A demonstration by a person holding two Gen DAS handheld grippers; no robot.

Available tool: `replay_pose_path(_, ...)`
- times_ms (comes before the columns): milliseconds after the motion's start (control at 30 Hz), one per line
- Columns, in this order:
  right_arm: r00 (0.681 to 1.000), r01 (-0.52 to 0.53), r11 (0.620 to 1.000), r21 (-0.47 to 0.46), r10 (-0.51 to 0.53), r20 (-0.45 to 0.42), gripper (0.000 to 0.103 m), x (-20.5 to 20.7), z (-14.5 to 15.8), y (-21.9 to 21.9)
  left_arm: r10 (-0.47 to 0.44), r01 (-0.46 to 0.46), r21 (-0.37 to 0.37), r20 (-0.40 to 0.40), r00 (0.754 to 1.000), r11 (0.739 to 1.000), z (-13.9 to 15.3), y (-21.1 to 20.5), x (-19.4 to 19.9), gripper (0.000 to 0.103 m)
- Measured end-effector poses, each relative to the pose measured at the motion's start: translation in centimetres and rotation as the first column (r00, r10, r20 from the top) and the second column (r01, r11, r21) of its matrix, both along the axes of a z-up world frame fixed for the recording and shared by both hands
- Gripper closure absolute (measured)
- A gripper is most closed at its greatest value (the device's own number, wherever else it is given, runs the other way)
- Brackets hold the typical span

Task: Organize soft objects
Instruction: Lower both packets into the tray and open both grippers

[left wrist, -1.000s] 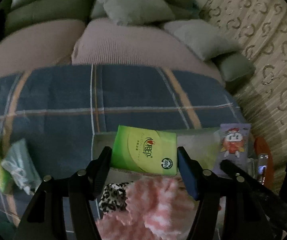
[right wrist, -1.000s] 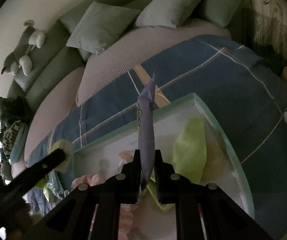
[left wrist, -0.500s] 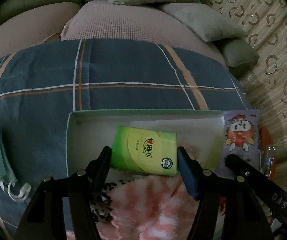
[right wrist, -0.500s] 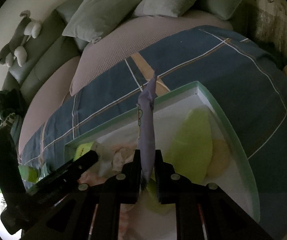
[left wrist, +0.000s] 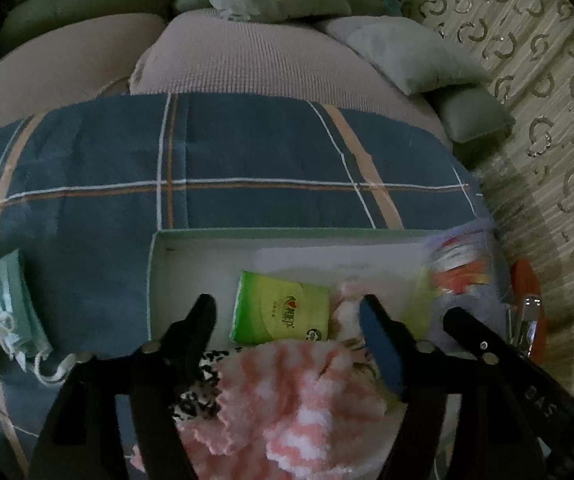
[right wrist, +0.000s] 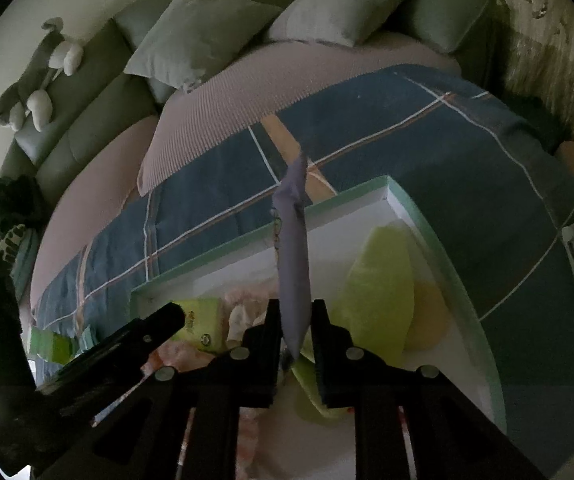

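Looking along your left gripper point(left wrist: 287, 312), a pink-and-white fluffy cloth point(left wrist: 287, 400) and a leopard-print piece point(left wrist: 197, 384) crowd the white box point(left wrist: 191, 264) on the plaid blanket point(left wrist: 247, 160); its jaws are opening, and the green tissue pack point(left wrist: 281, 312) lies free between the fingers, inside the box. Along your right gripper point(right wrist: 295, 320), tilted steeply down over the box point(right wrist: 407, 208), a yellow-green cloth point(right wrist: 379, 292) lies just beside the fingers. Those jaws are opening slightly, yet still pinch the purple packet point(right wrist: 293, 248), standing on edge.

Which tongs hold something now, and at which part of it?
The right tongs are opening around the lower end of the purple packet. The left tongs hold nothing; they are opening around the green tissue pack.
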State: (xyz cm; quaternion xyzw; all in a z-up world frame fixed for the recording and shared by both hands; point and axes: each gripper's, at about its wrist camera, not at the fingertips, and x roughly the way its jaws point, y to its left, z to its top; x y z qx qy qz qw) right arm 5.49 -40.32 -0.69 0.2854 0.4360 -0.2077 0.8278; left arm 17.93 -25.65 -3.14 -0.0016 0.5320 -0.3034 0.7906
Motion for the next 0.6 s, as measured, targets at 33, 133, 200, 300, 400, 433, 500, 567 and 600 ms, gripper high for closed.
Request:
replay_pose_path(33, 1.0, 0.001, 1.0, -0.001, -0.001, 0.0, 0.085, 0.0, 0.1, 0.0, 0.003, -0.003, -0.003, 0.001, 1.0, 1.0, 0.1, 0.1, 0.0, 0.024)
replay_pose_path(133, 1.0, 0.009, 1.0, -0.001, -0.009, 0.001, 0.085, -0.2, 0.2, -0.2, 0.016, -0.016, -0.006, -0.001, 1.0, 1.0, 0.5, 0.6, -0.1, 0.023)
replay_pose_path(200, 1.0, 0.012, 1.0, -0.001, -0.012, 0.002, 0.085, -0.4, 0.3, -0.2, 0.029, -0.029, -0.006, 0.0, 1.0, 1.0, 0.6, 0.9, -0.1, 0.023)
replay_pose_path(300, 1.0, 0.019, 1.0, -0.003, -0.019, 0.009, 0.085, -0.7, 0.6, -0.3, 0.048, -0.048, -0.002, 0.006, 0.999, 0.999, 0.9, 1.5, 0.0, 0.023)
replay_pose_path(400, 1.0, 0.018, 1.0, -0.005, -0.018, 0.013, 0.085, -0.7, 0.8, -0.3, 0.079, -0.079, 0.006, 0.024, 0.997, 0.997, 1.4, 2.2, 0.1, 0.023)
replay_pose_path(433, 1.0, 0.016, 1.0, -0.005, -0.016, 0.013, 0.085, -0.7, 0.8, -0.2, 0.091, -0.092, 0.009, 0.03, 0.995, 0.996, 1.5, 2.5, 0.2, 0.022)
replay_pose_path(500, 1.0, 0.009, 1.0, -0.008, -0.009, 0.01, 0.085, -0.7, 0.8, -0.1, 0.117, -0.118, 0.022, 0.048, 0.992, 0.993, 1.6, 3.1, 0.4, 0.019)
replay_pose_path(567, 1.0, 0.004, 1.0, -0.022, -0.004, 0.0, 0.071, -0.5, 0.7, 0.1, 0.15, -0.153, 0.038, 0.072, 0.986, 0.987, 1.7, 3.7, 0.6, 0.011)
replay_pose_path(600, 1.0, 0.002, 1.0, -0.031, -0.002, -0.006, 0.054, -0.4, 0.7, 0.2, 0.17, -0.174, 0.041, 0.084, 0.982, 0.984, 1.7, 4.1, 0.8, 0.01)
